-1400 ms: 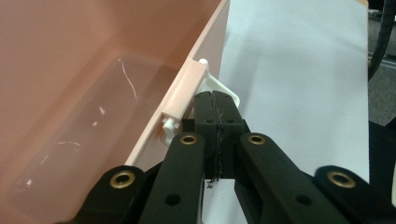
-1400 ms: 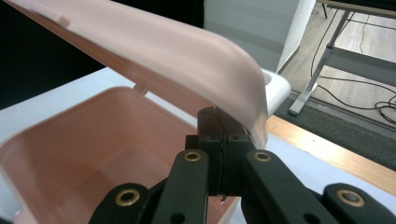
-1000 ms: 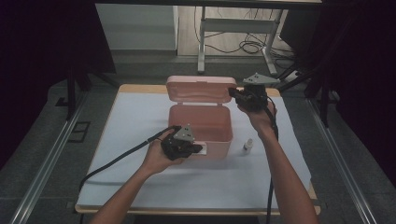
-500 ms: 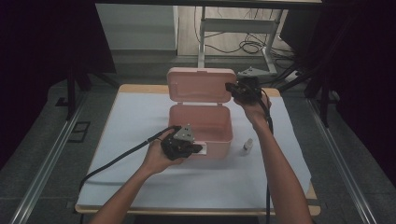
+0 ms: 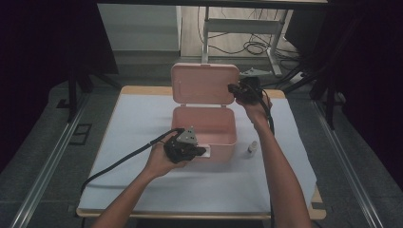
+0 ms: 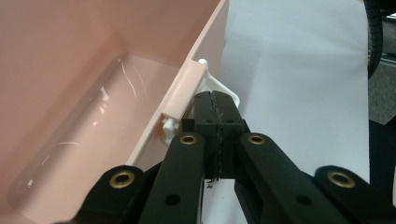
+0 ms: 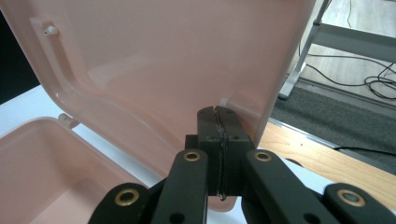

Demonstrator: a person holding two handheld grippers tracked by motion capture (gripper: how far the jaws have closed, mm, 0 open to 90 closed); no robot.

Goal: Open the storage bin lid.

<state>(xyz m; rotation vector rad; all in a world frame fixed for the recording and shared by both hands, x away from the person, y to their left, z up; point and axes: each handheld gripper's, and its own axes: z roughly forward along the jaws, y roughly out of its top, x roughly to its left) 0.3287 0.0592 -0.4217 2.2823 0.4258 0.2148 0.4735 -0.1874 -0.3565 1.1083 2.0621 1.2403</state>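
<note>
Left gripper (image 6: 215, 100): jaws together, nothing between them, tips at the white latch (image 6: 219, 88) on the box front.
Right gripper (image 7: 218, 114): jaws together, empty, tips against the lid (image 5: 204, 84) at its right edge.
Box (image 5: 223, 137): pink, open, lid upright, mid-table.
Vial (image 5: 252, 147): just right of box.
Table (image 5: 142, 185): white cover.

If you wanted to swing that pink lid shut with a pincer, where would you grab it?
Probably the free side edge of the lid, coming from the right, where the right gripper sits with its jaws shut. The lid stands nearly upright on its hinge at the back of the box, so that thin rim is exposed and far from the hinge, giving easy leverage.
</note>
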